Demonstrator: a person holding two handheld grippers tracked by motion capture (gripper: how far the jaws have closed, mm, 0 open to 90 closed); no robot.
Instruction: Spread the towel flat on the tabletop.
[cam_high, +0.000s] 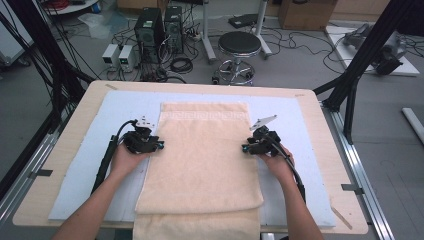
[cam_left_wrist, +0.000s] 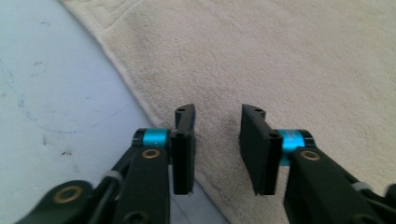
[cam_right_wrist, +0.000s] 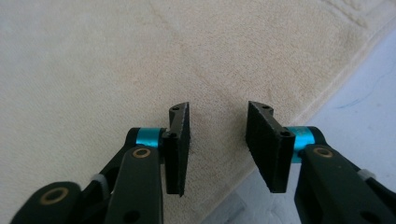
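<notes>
A beige towel (cam_high: 200, 155) lies lengthwise on the pale blue mat (cam_high: 80, 165), and its near end hangs over the table's front edge. My left gripper (cam_high: 159, 145) sits at the towel's left edge, my right gripper (cam_high: 245, 148) at its right edge, both about halfway along. In the left gripper view the jaws (cam_left_wrist: 217, 140) stand apart just over the towel's hem (cam_left_wrist: 280, 56), with the mat (cam_left_wrist: 56, 93) to their left. The right gripper's jaws (cam_right_wrist: 218, 140) stand apart in the same way over the towel (cam_right_wrist: 116, 70) near its edge, with the mat (cam_right_wrist: 355, 107) to the right. Neither pair pinches cloth.
The mat covers most of the wooden table (cam_high: 320, 120). Beyond the far edge are a black stool (cam_high: 239, 47), computer towers (cam_high: 150, 27) and loose cables on the floor. Black frame posts (cam_high: 365, 55) rise at the right and left of the table.
</notes>
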